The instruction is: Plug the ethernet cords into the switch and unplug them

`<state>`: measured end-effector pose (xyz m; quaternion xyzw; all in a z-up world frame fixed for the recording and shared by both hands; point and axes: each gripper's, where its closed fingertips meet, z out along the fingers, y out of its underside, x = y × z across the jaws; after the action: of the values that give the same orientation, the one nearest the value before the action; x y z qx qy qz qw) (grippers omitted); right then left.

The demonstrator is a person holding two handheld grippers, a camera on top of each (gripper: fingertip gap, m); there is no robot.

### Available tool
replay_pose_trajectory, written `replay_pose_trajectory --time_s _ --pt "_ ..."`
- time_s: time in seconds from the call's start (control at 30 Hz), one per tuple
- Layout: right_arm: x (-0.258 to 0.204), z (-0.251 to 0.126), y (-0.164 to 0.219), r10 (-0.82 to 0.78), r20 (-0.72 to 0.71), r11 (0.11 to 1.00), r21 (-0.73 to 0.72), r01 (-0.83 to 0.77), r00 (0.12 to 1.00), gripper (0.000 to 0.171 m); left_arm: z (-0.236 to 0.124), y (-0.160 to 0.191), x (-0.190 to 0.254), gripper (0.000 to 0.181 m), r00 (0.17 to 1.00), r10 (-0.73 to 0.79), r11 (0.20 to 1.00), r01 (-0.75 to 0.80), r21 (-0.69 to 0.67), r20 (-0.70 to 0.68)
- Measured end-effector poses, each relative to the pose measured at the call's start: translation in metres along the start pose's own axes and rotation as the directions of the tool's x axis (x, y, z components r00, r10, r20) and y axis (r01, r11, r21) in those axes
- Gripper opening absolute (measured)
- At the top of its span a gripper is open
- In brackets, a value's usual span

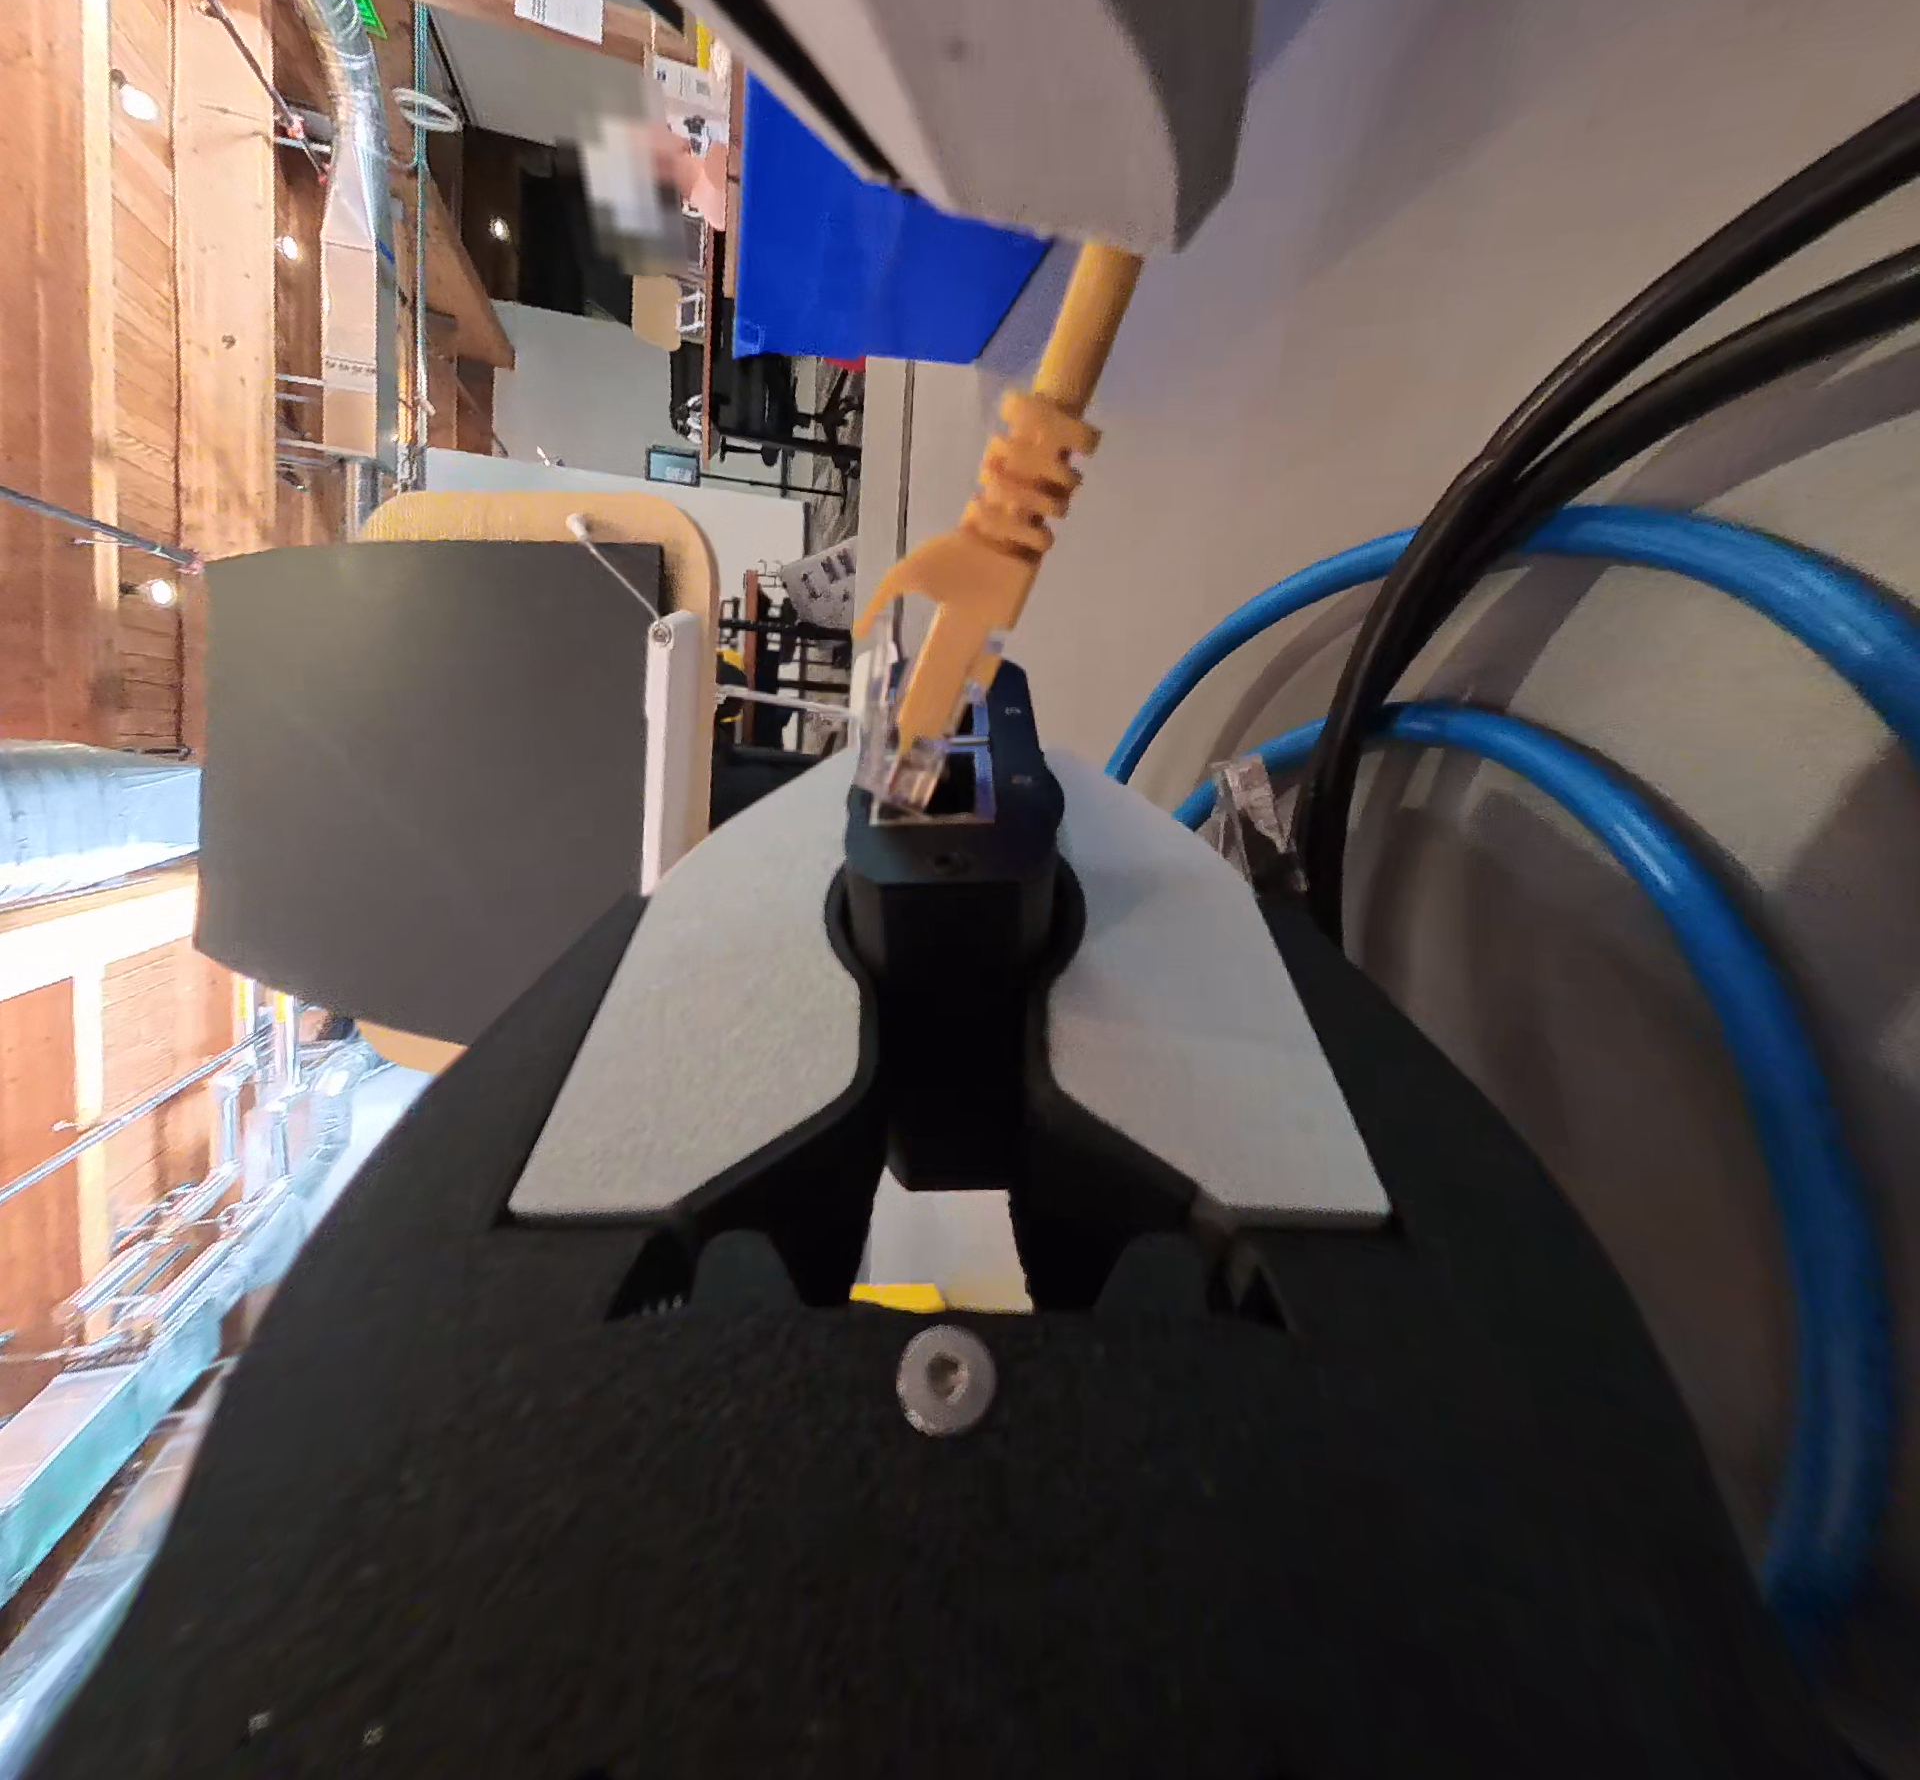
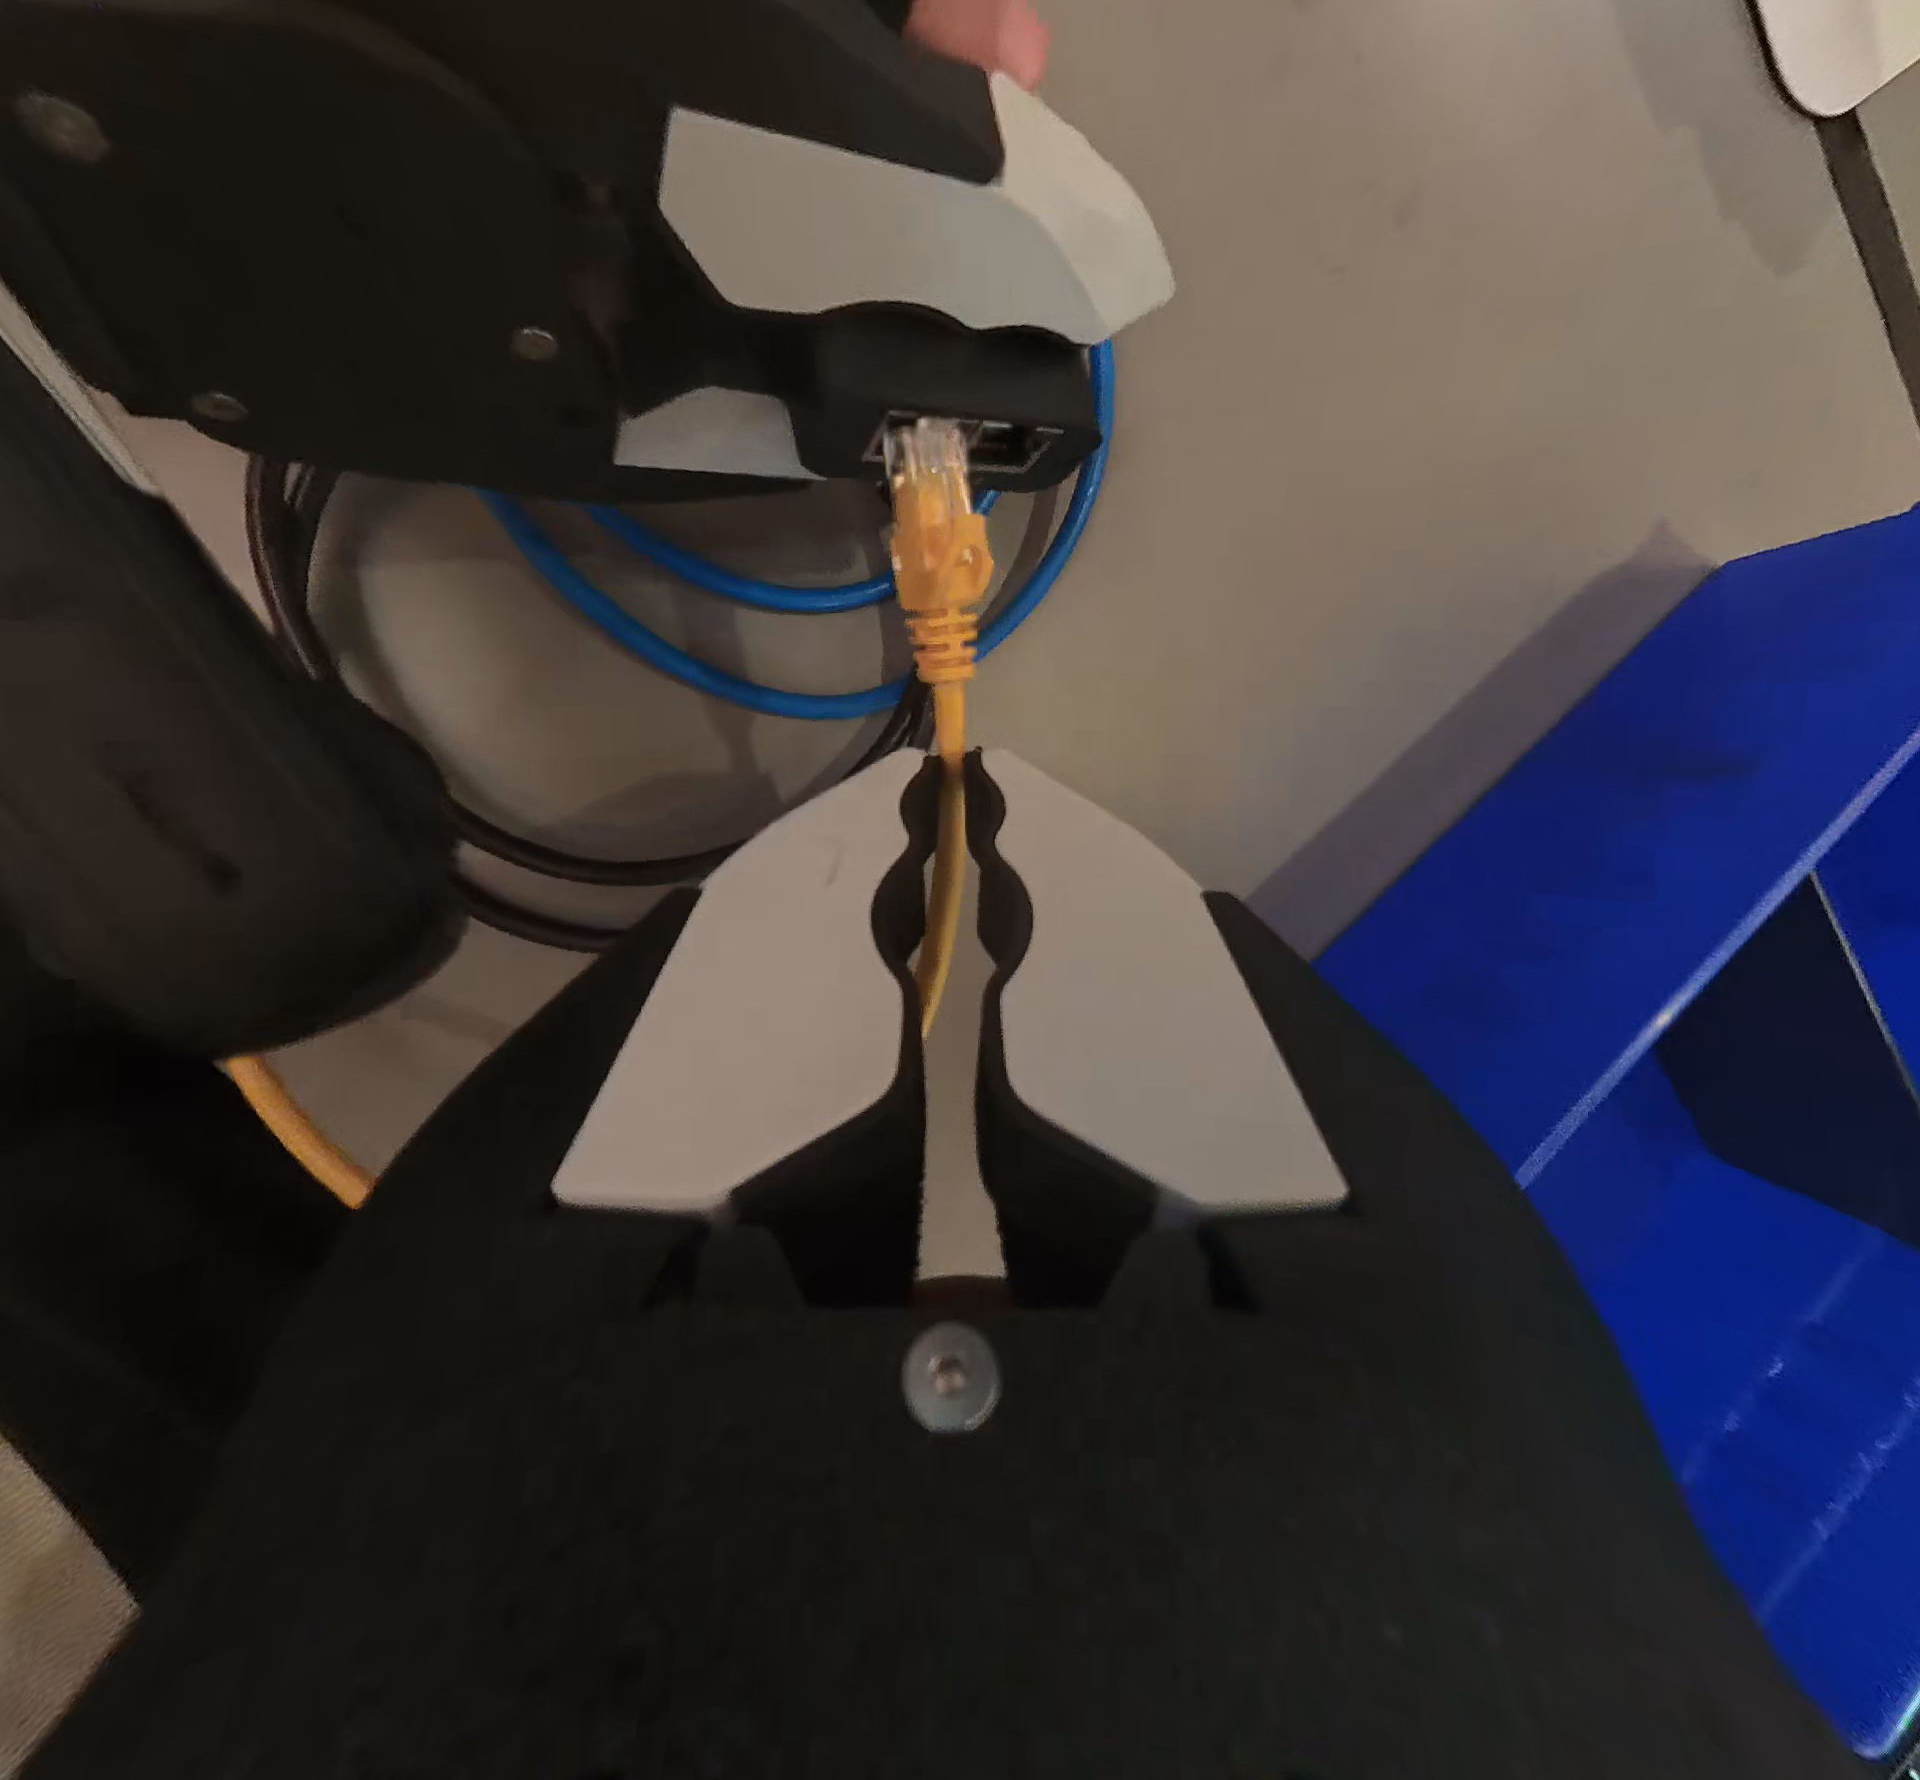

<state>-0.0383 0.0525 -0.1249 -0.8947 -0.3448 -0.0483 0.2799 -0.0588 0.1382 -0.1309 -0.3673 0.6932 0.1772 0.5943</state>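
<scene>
Left claw is clamped on the black switch, ports facing out. Right claw pinches the yellow ethernet cord just behind its boot, clear plug right at the end port's rim. Blue cables loop behind; blue bin sits well off to the right.

Switch in left gripper, cord plug at its port, cord in right gripper
</scene>
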Motion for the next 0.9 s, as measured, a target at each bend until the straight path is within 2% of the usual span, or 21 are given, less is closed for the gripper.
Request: replay_pose_trajectory --time_s 0.53,0.77,0.9 --pt "-0.001 0.012 0.009 -0.051 -0.032 0.996 -0.077 0.049 0.998 0.004 0.003 0.000 0.005 0.026 0.997 0.078 0.996 -0.078 -0.035 0.005" --pt "0.001 -0.001 -0.007 -0.071 -0.028 0.996 0.046 0.072 0.997 0.004 0.006 0.007 0.006 0.026 0.996 0.092 0.994 -0.092 -0.056 -0.001" --pt "0.002 -0.002 -0.011 -0.143 -0.035 0.982 0.122 0.146 0.989 0.004 0.005 0.005 0.006 0.026 0.997 0.071 0.996 -0.071 -0.049 -0.006"
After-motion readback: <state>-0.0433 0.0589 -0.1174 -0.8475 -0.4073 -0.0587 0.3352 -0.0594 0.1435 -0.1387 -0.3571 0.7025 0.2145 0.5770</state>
